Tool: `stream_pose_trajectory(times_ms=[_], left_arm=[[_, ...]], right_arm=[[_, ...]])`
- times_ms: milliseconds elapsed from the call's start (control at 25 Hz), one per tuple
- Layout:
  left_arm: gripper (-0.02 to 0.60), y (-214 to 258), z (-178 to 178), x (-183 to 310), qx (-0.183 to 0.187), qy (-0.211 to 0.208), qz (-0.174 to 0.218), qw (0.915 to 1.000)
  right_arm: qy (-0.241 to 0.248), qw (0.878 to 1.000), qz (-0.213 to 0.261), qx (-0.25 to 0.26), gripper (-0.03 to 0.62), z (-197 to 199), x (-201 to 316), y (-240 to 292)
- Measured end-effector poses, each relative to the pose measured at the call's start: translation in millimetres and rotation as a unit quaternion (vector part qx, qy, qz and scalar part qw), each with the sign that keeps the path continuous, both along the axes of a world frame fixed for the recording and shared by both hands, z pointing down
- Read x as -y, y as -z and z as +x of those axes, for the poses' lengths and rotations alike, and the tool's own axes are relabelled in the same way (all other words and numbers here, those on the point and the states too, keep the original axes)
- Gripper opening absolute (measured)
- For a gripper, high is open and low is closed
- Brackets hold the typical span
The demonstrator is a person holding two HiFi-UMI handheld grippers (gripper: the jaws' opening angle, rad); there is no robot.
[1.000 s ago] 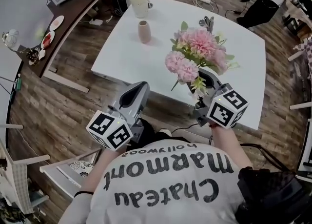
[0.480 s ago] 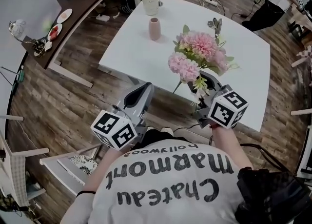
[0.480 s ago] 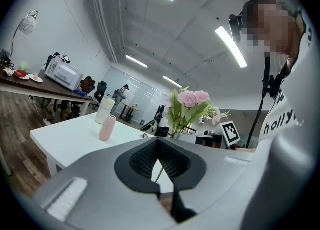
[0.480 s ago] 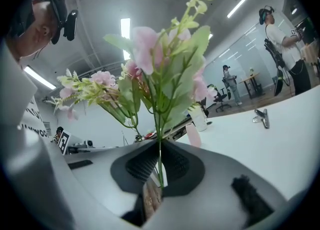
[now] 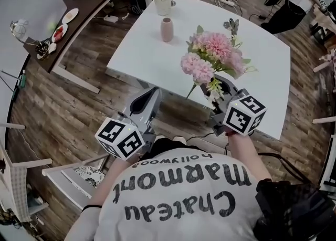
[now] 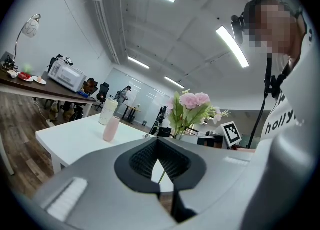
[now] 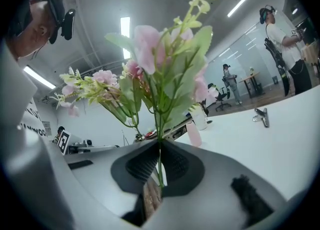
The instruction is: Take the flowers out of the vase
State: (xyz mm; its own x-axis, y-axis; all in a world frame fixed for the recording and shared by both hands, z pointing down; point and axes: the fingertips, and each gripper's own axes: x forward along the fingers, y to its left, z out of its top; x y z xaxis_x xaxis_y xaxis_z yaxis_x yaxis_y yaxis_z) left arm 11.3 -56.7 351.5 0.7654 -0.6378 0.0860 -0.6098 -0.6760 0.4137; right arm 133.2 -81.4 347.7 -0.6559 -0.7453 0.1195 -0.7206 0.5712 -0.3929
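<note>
Right claw clamped on flowers by stems, blooms above it; left claw closed, empty.

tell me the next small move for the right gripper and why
Probably lower the flowers onto the white table to lay them down: the right gripper has its jaws closing on their stems, already clear of the pink vase.
</note>
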Motion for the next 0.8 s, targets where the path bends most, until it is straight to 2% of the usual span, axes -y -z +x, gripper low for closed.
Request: stream_pose_trajectory(times_ms=[480, 800], left_arm=[[0.000, 9, -1, -1, 0.000, -0.004, 0.006, 1.0000], [0.000, 9, -3, 3, 0.000, -0.007, 0.010, 0.9999]], right_arm=[[-0.006, 1.000, -0.017, -0.007, 0.026, 2, -1, -3], [-0.004, 0.999, -0.013, -0.039, 0.026, -3, 1, -9]])
